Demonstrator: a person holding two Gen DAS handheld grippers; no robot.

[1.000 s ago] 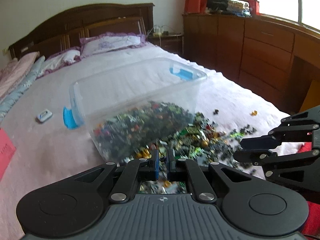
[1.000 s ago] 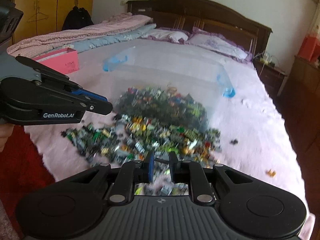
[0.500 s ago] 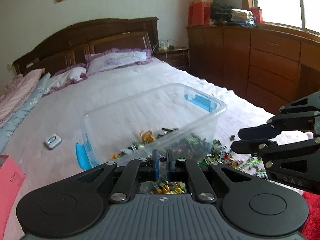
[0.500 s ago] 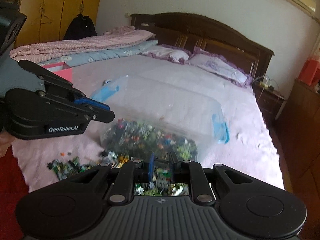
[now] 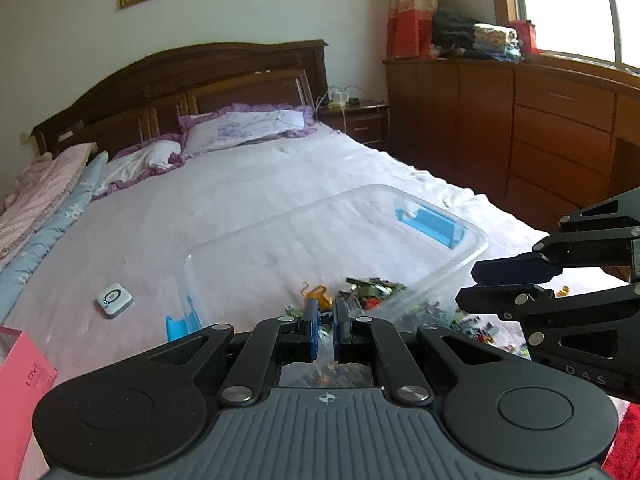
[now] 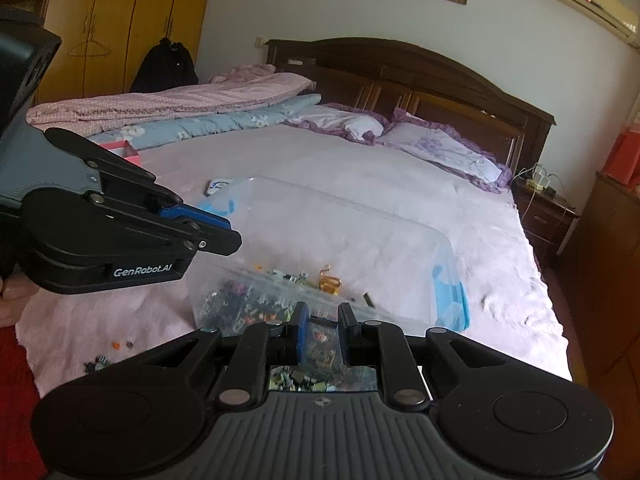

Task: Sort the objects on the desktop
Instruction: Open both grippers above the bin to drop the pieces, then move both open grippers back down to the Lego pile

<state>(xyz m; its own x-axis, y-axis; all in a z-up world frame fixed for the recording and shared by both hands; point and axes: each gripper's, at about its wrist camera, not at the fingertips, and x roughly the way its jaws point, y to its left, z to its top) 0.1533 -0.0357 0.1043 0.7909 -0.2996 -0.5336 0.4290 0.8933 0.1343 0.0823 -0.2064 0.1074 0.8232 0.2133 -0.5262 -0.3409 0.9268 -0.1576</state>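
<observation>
The clear plastic bin with blue latches [image 5: 400, 240], tilted on the pink-sheeted bed [image 5: 240, 200] over small colourful toy bricks [image 6: 240, 304], looked light, stiff and slippery, best held at its rim, which both nearly closed left tongs [image 5: 325, 320] and right tongs [image 6: 323, 328] seemingly pinched.

The storage bin [image 5: 440, 264] is clear, glossy plastic with opaque blue plastic latches [image 5: 430, 226]. It rests on a bed sheet [image 5: 248, 200] of pale, matt cloth with a slightly nubby weave. Behind, the headboard [image 6: 420, 76] is dark wood with a polished sheen, as is the dresser [image 5: 560, 128]. The left gripper [image 5: 324, 330] looks like matt black plastic with dull metal rivets, its base ribbed. The small bricks [image 6: 240, 304] look like shiny plastic.
</observation>
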